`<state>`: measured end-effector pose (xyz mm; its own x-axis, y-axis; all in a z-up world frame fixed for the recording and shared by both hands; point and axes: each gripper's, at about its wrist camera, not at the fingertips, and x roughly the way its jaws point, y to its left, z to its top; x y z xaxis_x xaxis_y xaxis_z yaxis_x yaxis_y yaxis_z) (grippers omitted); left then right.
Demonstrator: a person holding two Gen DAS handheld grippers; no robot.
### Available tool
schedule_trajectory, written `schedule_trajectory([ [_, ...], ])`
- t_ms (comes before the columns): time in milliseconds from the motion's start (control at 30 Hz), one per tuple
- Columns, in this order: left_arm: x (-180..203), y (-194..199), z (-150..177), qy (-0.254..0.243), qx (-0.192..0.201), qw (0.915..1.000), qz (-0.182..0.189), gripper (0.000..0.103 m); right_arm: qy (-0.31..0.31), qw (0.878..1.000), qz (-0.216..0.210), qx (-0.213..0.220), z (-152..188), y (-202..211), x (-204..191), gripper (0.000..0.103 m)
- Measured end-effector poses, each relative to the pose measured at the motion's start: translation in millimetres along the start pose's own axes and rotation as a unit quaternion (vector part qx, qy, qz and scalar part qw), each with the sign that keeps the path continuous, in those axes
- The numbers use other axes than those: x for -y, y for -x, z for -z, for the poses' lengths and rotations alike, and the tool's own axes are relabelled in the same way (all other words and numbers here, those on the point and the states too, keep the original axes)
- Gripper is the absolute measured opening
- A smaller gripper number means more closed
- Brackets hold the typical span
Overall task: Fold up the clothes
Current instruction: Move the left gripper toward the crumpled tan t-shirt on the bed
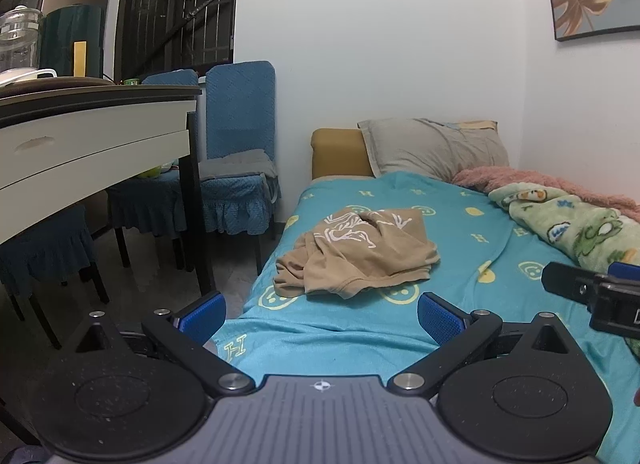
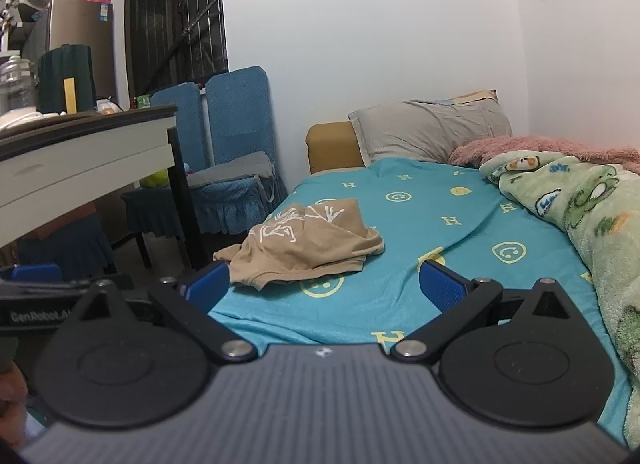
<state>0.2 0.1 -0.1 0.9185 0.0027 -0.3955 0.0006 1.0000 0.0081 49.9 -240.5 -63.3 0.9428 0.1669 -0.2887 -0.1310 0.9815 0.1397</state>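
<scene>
Task status: nothing folded yet, as I read it. The tan shirt (image 1: pixel 356 254) lies in a crumpled heap on the bed (image 1: pixel 460 264), on the turquoise sheet near the bed's left edge, well short of the pillow (image 1: pixel 436 146). All of the work is left: spread it flat, then fold.

Left gripper (image 1: pixel 322 318): fingers spread wide, nothing between them, hovering over the near end of the bed, apart from the shirt. Right gripper (image 2: pixel 324 284): same, fingers wide, empty; the shirt sits ahead and to its left, not touched.

Orientation: heap's long axis runs roughly across the bed, left to right in my left wrist view. White print faces up toward the far side. Collar and hem I cannot tell apart in this bunching
</scene>
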Motion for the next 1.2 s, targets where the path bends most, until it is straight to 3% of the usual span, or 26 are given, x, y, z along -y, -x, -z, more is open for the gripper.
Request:
schedule_trajectory([
  [333,1,-4,3,-0.005,-0.005,1.0000,-0.002,0.103,-0.001,1.000,0.009,0.001,-3,1,1,0.103],
  [500,5,-15,1,-0.008,-0.008,0.9999,-0.013,0.103,-0.039,0.999,0.021,0.006,-14,1,-5,0.103],
  [700,-3,-17,1,0.006,-0.004,0.9998,-0.017,0.103,-0.058,0.997,0.021,0.055,-65,15,-37,0.103],
  [867,-7,-10,2,0.015,0.006,0.9998,-0.010,0.103,-0.055,0.992,-0.029,0.109,-92,29,-25,0.103],
  [1033,-2,-15,2,0.007,0.003,0.9999,-0.009,0.103,0.013,0.998,0.032,0.057,-72,0,-12,0.103],
  [1133,9,-23,5,-0.009,-0.008,0.9999,0.004,0.103,0.001,0.999,0.038,0.029,-60,-16,-8,0.103],
  [1200,24,-35,6,-0.055,-0.013,0.9982,0.021,0.103,-0.015,0.999,0.030,0.020,-62,-26,-7,0.103],
])
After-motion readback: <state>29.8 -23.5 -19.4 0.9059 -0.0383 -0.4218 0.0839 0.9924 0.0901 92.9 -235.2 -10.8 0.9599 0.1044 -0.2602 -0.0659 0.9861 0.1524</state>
